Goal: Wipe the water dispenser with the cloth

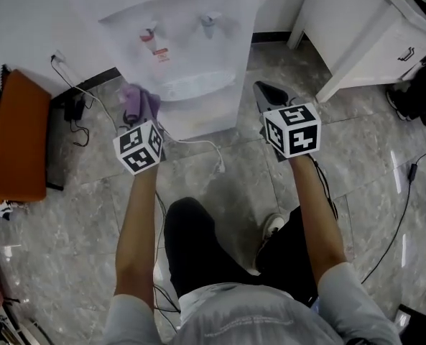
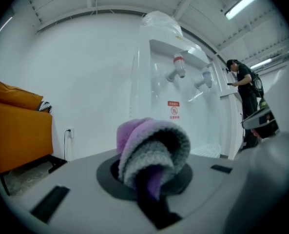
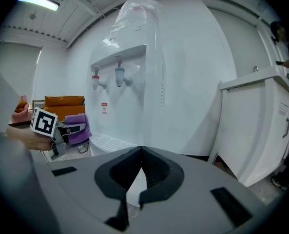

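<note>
I had the left gripper point(image 1: 141, 121) clamped on the folded purple cloth point(image 2: 154, 150), which bulged out past the jaws. The cloth sat close to the near-left corner of the water dispenser point(image 1: 191, 49), beside its drip tray point(image 1: 195, 85); I could not confirm contact. The right gripper point(image 3: 141, 152) hung to the right of the cabinet, jaws pressed together on nothing.

Procedure, in my judgement:
- Present the bulging fold flat to the panel.
- Pinch firmly.
- Wipe in overlapping passes from the taps point(image 1: 180, 26) downward.
- Let no hard jaw tip touch the plastic.
</note>
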Available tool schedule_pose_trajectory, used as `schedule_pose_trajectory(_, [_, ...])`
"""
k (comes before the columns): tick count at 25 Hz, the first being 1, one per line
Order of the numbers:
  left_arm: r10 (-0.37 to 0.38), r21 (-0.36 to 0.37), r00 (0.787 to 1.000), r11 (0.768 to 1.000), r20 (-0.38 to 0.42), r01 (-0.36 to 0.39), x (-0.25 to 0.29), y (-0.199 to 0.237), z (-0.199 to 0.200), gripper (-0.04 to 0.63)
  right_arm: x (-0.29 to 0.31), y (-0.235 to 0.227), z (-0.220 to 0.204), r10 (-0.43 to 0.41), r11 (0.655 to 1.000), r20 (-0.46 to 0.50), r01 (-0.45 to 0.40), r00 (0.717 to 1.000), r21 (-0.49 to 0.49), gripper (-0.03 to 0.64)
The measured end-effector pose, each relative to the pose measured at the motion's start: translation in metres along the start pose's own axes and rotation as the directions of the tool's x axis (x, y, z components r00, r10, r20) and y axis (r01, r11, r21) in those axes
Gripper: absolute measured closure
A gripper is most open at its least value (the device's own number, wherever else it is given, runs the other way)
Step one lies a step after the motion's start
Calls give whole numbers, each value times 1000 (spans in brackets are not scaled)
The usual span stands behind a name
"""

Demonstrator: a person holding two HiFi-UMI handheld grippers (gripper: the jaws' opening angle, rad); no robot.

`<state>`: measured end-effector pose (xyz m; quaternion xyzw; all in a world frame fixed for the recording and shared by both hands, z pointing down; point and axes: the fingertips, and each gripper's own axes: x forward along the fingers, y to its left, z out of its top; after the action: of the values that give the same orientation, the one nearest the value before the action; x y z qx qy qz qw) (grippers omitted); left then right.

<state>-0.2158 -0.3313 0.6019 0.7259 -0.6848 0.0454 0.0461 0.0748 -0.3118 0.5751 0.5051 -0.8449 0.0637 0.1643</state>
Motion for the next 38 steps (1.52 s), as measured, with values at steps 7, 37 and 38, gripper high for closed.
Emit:
schedule_pose_trajectory(7, [-38,-2,998,999,-56,38,8,5,-42,541,3,1,-20,-17,999,12,16,1000,45,609])
schedule_pose_trajectory(37, [-632,126,759,775,156,620,-19,-270,302,541,-128,-60,-10,-175,979,-6,175,984,100,609])
schedule_pose_trajectory(38, [-626,102,766,780,145,618,-14,-270,295,541,-127,-61,-8,-179,980,-4,179,984,89,609])
